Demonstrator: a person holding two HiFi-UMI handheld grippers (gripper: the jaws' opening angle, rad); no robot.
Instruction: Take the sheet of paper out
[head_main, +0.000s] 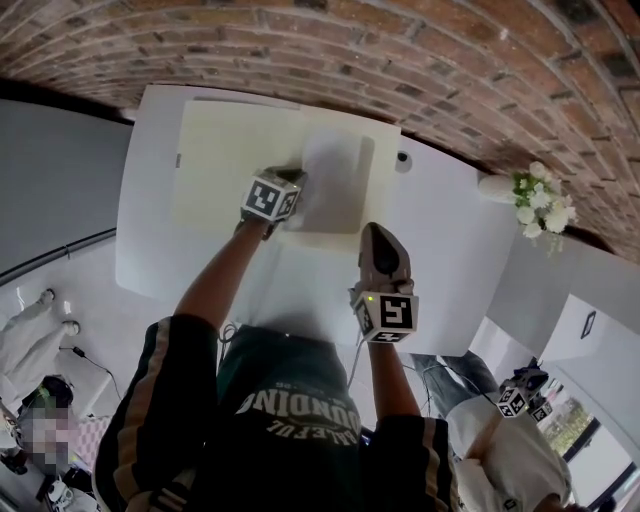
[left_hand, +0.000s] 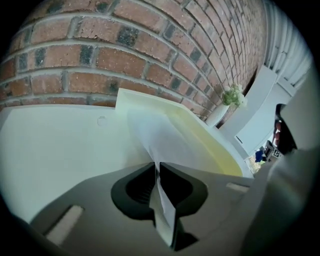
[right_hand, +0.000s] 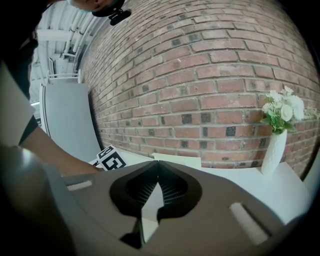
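A white sheet of paper (head_main: 335, 180) lies in the right part of a pale yellow folder (head_main: 230, 160) on the white table. My left gripper (head_main: 299, 180) reaches over the folder's near edge and is shut on the sheet. In the left gripper view the sheet (left_hand: 155, 137) runs up from the folder (left_hand: 200, 140) and passes between the closed left gripper (left_hand: 156, 166). My right gripper (head_main: 374, 230) hovers to the right, just short of the folder, shut with nothing in it. The right gripper (right_hand: 157, 163) points towards the folder (right_hand: 177, 161).
The white table (head_main: 450, 240) stands against a brick wall (head_main: 400, 60). A white vase with white flowers (head_main: 530, 200) stands at its right end; it also shows in the right gripper view as a vase (right_hand: 272, 150). A small round mark (head_main: 402, 157) sits beside the folder.
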